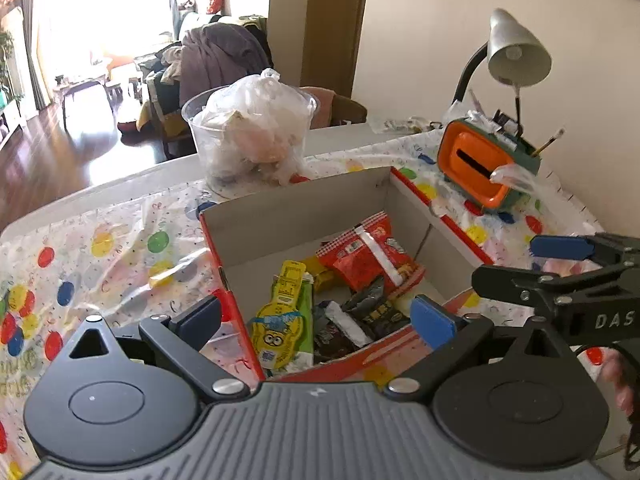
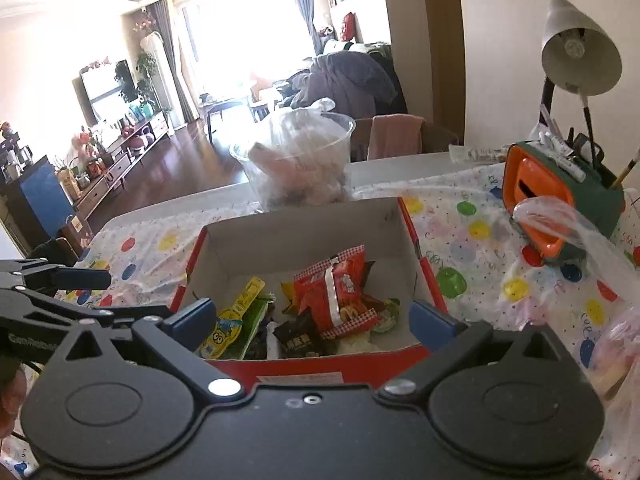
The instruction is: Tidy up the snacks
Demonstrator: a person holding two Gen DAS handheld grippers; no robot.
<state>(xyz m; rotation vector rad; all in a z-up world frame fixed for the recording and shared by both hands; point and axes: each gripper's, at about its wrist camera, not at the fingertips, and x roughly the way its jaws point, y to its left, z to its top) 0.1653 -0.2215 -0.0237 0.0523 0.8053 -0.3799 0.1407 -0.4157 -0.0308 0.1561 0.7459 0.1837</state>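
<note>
A red cardboard box with a white inside stands open on the dotted tablecloth. In it lie a red snack packet, a yellow cartoon packet and dark wrapped bars. My left gripper hangs open above the box's near left corner, with nothing between its pads. My right gripper is open over the near wall, also empty. Each gripper shows in the other's view, the right one at the right edge and the left one at the left edge.
A clear plastic tub stuffed with bags stands just behind the box. An orange and green pen holder and a desk lamp sit at the back right by the wall. A thin plastic bag lies at the right.
</note>
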